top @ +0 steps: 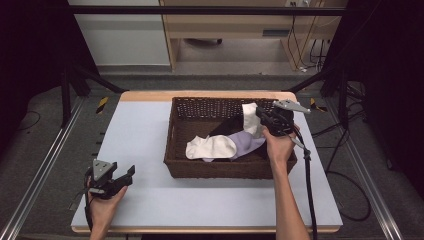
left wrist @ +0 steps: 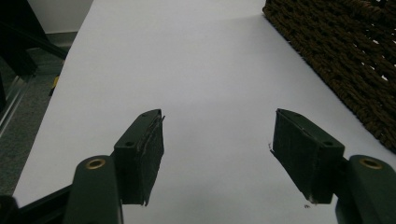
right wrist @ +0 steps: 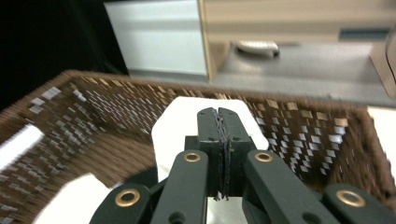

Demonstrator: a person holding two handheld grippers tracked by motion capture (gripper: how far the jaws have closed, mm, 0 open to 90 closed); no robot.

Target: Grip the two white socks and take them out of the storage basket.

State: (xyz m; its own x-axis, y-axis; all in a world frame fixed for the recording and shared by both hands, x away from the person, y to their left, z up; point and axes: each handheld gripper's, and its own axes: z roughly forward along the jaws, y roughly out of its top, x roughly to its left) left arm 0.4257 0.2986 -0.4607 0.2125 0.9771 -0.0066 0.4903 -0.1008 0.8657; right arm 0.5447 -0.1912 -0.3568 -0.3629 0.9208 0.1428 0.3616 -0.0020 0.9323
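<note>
A dark brown woven basket [top: 220, 172] sits on the pale table [top: 140, 135]. Inside it lie a white sock [top: 210, 147] and a lavender sock [top: 246, 142], partly overlapping. My right gripper [top: 258, 118] is over the basket's far right part, shut on another white sock [top: 250, 120] that hangs upright from its jaws. In the right gripper view the gripper [right wrist: 218, 112] has its jaws pressed together, with the white sock [right wrist: 177, 123] behind them and the basket wall [right wrist: 93, 116] beyond. My left gripper [top: 131, 173] rests open near the table's front left corner; its jaws [left wrist: 217, 135] stand wide with nothing between them.
The basket's side wall [left wrist: 345, 60] lies to the right of my left gripper. Metal rails [top: 50, 150] run along both sides of the table. A cable [top: 307, 185] trails from my right gripper down the right side. A wooden desk [top: 230, 25] stands beyond the table.
</note>
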